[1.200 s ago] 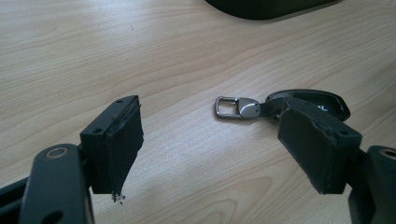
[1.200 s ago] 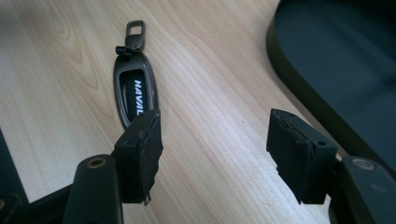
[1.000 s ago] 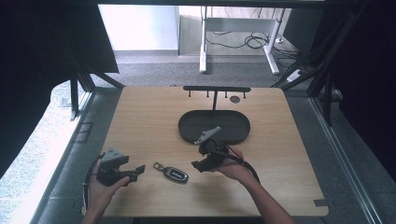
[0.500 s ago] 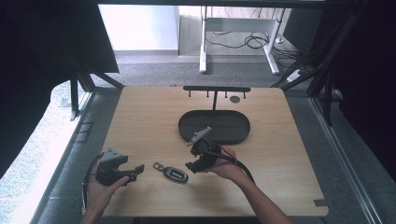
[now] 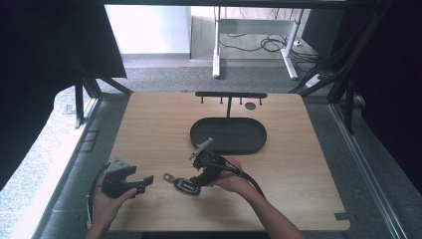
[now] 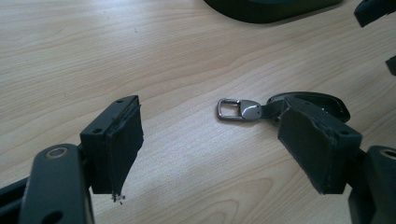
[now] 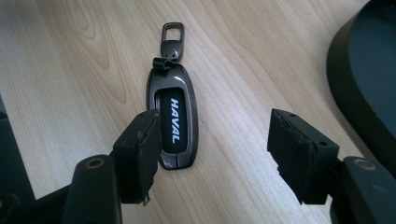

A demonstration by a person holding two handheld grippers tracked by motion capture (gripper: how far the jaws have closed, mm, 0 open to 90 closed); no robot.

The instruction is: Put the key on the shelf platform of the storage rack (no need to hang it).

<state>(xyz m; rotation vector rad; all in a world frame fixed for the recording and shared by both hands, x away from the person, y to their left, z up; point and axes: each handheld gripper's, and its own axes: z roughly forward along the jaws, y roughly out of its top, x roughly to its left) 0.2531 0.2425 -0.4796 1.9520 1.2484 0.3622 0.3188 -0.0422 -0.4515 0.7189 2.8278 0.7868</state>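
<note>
Now my right claw (image 7: 212, 158) hangs open just above the one car key fob (image 7: 172, 123) on the table (image 5: 298, 164), jaws spread wide with nothing between them. In the right gripper view the fob sits a little off-centre in the gap, close against one jaw and partly under its tip, while the other jaw stands well clear. Its long axis runs straight away from me along the line of the jaws, with the metal clip (image 7: 173, 33) at the far end, so I judge the jaws would close across its narrow width once I shift a touch toward it.

My left claw (image 6: 210, 149) is open too and empty, resting near the table's front left corner. From there the fob lies ahead of it and crosswise, clip end toward the middle of the gap. The right hand is clearly the nearer one.

Counting: one fob, one dark oval tray (image 5: 228, 135) further back on the table, one black hook rack (image 5: 230, 94) behind it, two claws.
</note>
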